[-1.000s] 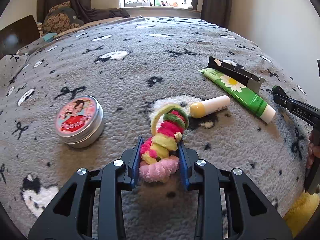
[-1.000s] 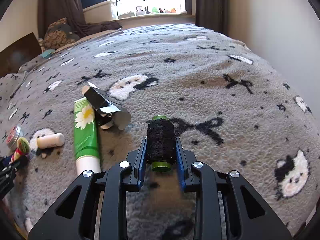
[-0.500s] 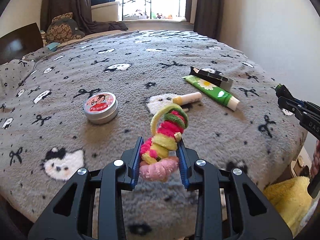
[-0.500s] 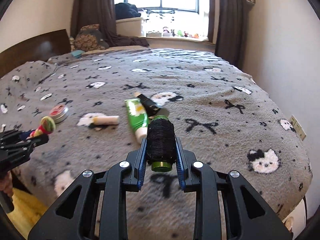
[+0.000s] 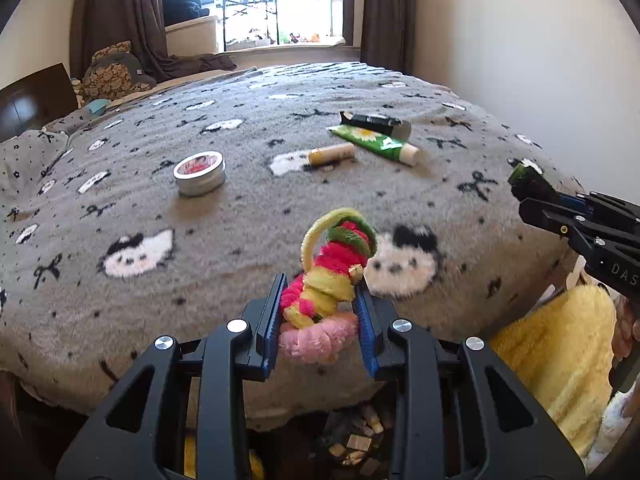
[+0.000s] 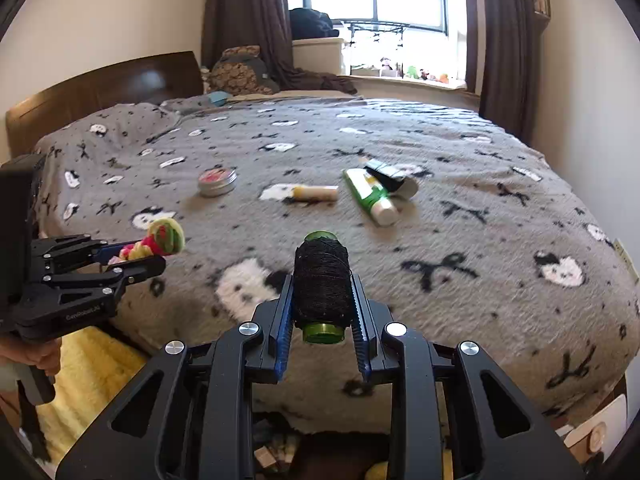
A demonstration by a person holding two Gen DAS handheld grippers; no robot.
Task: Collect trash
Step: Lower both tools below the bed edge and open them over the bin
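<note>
- Grey fleece blanket (image 5: pixel 248 216) with white cat faces and black bows is covering the bed, and a window with dark curtains (image 6: pixel 240 16) is standing behind it.
- Left tool (image 5: pixel 320 312) is pinching a bundle of fuzzy hair ties (image 5: pixel 328 280) in pink, yellow, red and green; the blue pads are pressing on both sides of the bundle, so the jaws are standing only partly apart.
- This bundle is hanging in the air above the near edge of the bed, not touching the blanket; in the right wrist view it is showing at the left (image 6: pixel 160 240).
- Right tool (image 6: pixel 322 312) is pressed nearly together around a spool of black thread (image 6: pixel 322 284) with green ends, which is lying lengthwise between the pads, also above the bed's near edge.
- Four things are lying on the blanket, well apart from both tools: a round tin (image 5: pixel 199 173) with a red lid, a small yellow and white stick (image 5: pixel 331 154), a green tube (image 5: pixel 376 144) with a daisy picture, and a black box (image 5: pixel 374 121) just behind the tube, touching it.
- Yellow fluffy fabric (image 5: pixel 560 352) is showing beside the bed, under the right tool.
</note>
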